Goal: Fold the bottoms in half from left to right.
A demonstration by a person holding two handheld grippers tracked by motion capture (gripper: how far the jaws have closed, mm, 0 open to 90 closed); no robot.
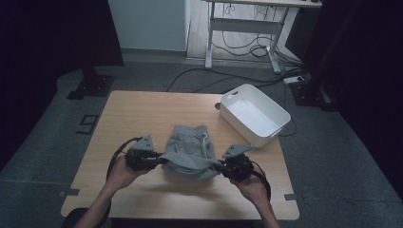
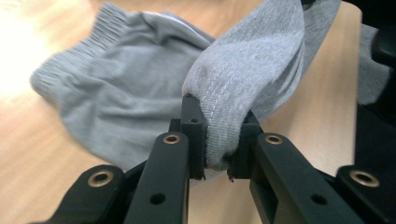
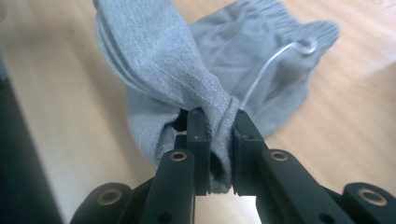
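Grey shorts [image 1: 190, 152] with a white drawstring [image 3: 271, 65] lie on the wooden table [image 1: 142, 114], their near edge lifted off it. My left gripper [image 1: 159, 160] is shut on the left end of that edge, the bunched grey cloth [image 2: 224, 135] pinched between its black jaws. My right gripper [image 1: 219, 166] is shut on the right end, with a twisted fold of the shorts [image 3: 219, 116] clamped between its jaws. The elastic waistband [image 2: 70, 60] still rests on the table at the far side.
A white plastic bin [image 1: 254, 114] stands at the table's far right corner, empty inside. Behind the table are a desk frame [image 1: 242, 33] and cables [image 1: 228, 78] on the grey floor. Bare wood lies left of the shorts.
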